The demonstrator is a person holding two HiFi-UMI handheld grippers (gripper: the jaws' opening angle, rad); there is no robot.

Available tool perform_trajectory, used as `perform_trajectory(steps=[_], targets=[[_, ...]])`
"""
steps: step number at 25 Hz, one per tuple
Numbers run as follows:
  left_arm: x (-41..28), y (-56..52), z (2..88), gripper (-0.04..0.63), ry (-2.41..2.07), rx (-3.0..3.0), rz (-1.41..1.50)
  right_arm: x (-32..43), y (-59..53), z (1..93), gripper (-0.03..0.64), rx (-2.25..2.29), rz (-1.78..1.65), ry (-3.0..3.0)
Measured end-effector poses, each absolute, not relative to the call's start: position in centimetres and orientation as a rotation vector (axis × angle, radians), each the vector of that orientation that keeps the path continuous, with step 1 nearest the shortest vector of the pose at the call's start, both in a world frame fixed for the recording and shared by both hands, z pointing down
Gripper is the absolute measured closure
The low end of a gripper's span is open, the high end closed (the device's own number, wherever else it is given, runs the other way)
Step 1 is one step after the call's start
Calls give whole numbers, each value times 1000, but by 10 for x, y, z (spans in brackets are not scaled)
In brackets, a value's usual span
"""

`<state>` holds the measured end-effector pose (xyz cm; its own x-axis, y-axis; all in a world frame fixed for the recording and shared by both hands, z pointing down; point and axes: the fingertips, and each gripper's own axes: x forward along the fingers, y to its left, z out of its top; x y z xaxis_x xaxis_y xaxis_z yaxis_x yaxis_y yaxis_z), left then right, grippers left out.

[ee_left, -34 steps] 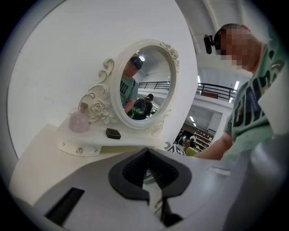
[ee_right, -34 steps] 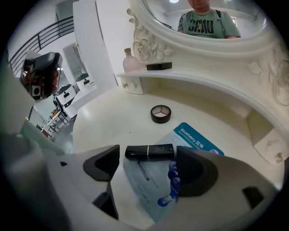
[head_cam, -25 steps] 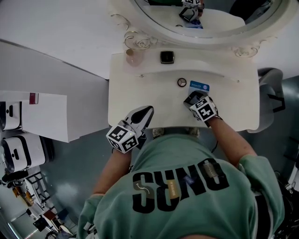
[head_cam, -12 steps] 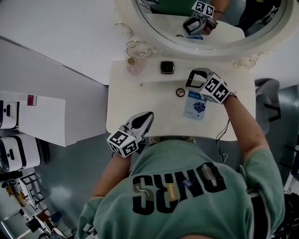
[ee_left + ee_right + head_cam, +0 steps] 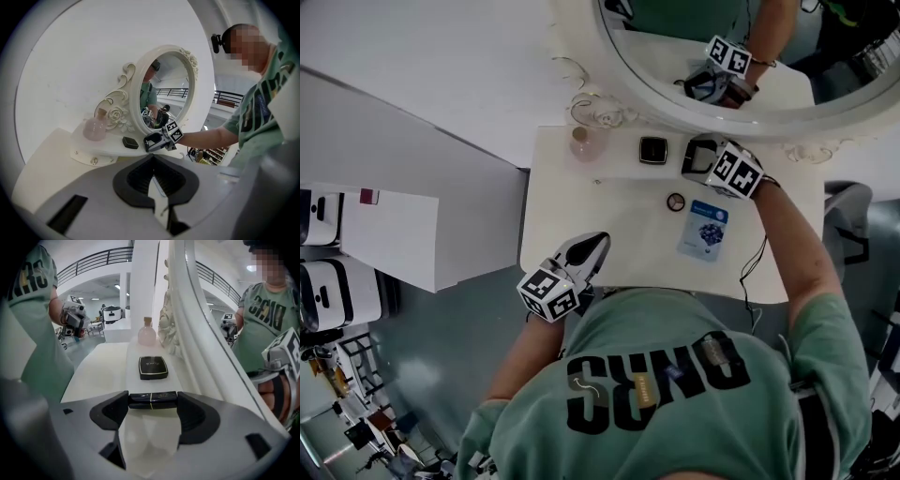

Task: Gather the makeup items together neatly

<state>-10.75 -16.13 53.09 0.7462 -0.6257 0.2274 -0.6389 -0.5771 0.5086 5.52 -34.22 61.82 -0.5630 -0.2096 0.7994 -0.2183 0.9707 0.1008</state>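
Moved from the near edge to the far shelf, the right gripper (image 5: 701, 157) has its jaws clamped on a black tube (image 5: 152, 400), just right of the black compact (image 5: 653, 150). Left gripper (image 5: 595, 246), jaws closed and empty, hangs at the worktop's (image 5: 609, 211) near-left edge.

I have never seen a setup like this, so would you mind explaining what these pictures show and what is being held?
A person is at a white dressing table with a mirror, holding a two-jaw gripper in each hand. The head view looks down from a camera on the person's head. The other two views look along each gripper's jaws. On the table sit a pink bottle, a black square compact, a small round compact and a blue sachet. The right gripper has its jaws closed end to end on a black tube, probably lipstick. The left gripper is shut and empty, near the table's front edge.
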Motion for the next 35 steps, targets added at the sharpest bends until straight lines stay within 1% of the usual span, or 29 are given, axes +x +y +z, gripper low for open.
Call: perform_trajectory(steps=[7, 14, 16, 19, 25, 28, 35], targets=[[-109, -171, 536, 586, -943, 2351, 28, 54, -336, 628, 292, 175, -83, -2137], [-105, -171, 534, 586, -932, 2359, 31, 60, -343, 615, 284, 305, -193, -2109], [-103, -169, 532, 586, -933, 2367, 25, 62, -339, 600, 285, 395, -147, -2169], [-103, -164, 529, 586, -936, 2373, 17, 62, -310, 592, 285, 499, 29, -2271], [-99, -150, 522, 586, -936, 2395, 3, 67, -248, 646, 285, 623, 311, -2211], [-97, -144, 523, 586, -938, 2397, 7, 60, -239, 669, 287, 664, 380, -2178], [-100, -127, 526, 586, -938, 2390, 20, 47, -252, 711, 295, 707, 422, -2065]])
